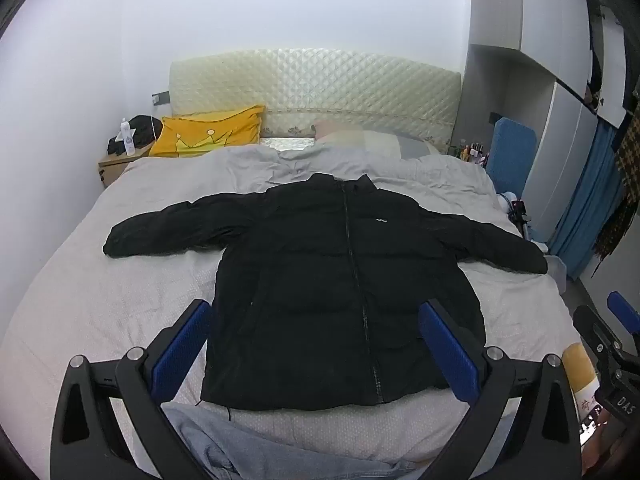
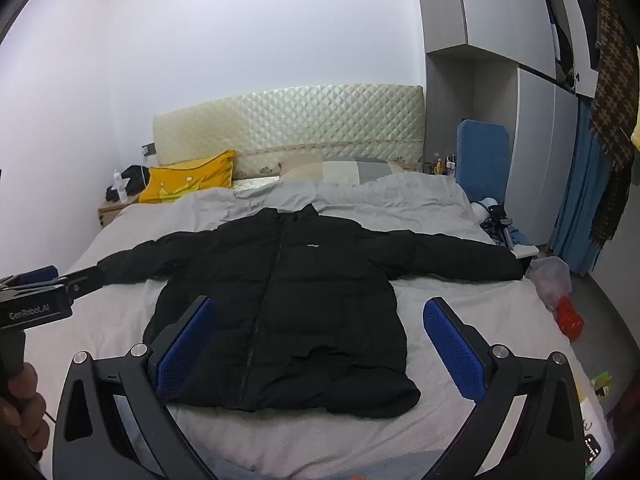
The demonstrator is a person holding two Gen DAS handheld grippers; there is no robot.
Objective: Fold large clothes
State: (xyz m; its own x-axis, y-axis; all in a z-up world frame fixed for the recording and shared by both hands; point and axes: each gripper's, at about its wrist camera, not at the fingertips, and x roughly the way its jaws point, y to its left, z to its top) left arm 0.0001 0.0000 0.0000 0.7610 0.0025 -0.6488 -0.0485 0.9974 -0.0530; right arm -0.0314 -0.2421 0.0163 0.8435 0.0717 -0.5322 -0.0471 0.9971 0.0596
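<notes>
A black puffer jacket lies flat and zipped on the grey bed, collar toward the headboard, both sleeves spread out sideways. It also shows in the right wrist view. My left gripper is open and empty, held above the jacket's hem near the foot of the bed. My right gripper is open and empty, also above the hem, a little to the right. Each gripper shows at the edge of the other's view: the right one, the left one.
A yellow pillow and a quilted headboard are at the far end. A nightstand stands at the far left. Wardrobes, a blue cushion and a red bag lie along the right. Blue denim lies at the near edge.
</notes>
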